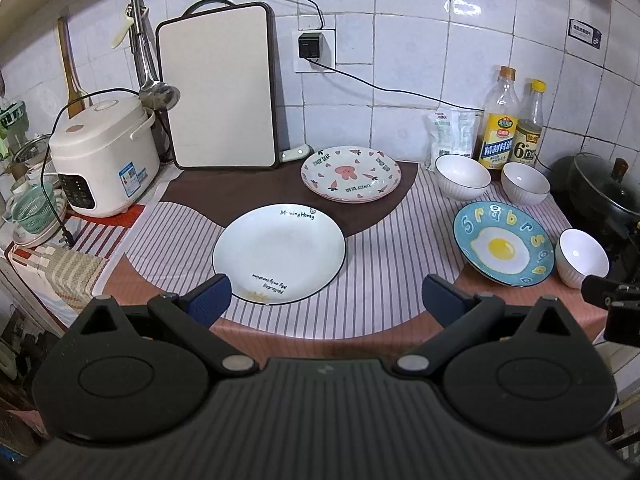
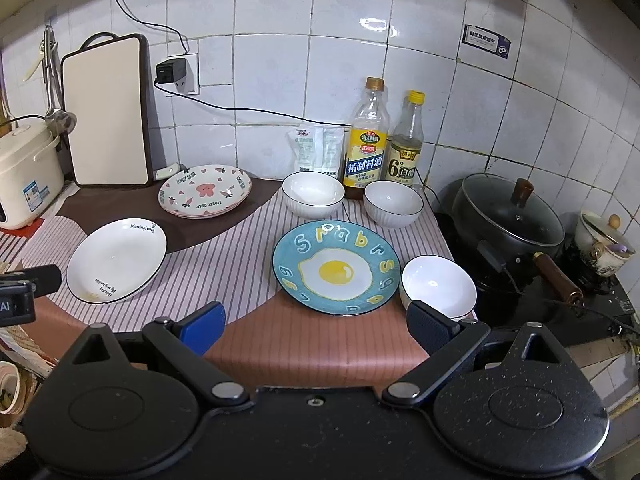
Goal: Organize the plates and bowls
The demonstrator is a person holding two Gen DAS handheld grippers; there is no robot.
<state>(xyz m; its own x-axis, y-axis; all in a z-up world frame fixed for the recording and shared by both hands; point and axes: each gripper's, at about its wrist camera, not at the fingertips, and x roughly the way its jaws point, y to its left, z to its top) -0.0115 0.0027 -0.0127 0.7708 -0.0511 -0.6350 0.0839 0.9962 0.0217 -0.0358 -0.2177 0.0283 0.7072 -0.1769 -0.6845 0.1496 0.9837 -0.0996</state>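
Observation:
A white plate (image 1: 279,253) (image 2: 116,260) lies on the striped mat. A pink-patterned plate (image 1: 351,173) (image 2: 205,191) lies behind it. A blue egg plate (image 1: 503,243) (image 2: 336,267) lies to the right, with one white bowl (image 1: 582,257) (image 2: 439,287) beside it and two white bowls (image 1: 462,176) (image 1: 525,182) (image 2: 313,193) (image 2: 393,203) behind. My left gripper (image 1: 326,300) is open and empty, just before the white plate. My right gripper (image 2: 316,326) is open and empty, before the blue plate.
A rice cooker (image 1: 102,156) and a cutting board (image 1: 218,88) stand at the back left. Two bottles (image 2: 366,140) (image 2: 406,142) stand against the tiled wall. A black lidded pan (image 2: 508,212) sits on the stove at right. The counter's front edge is just ahead of both grippers.

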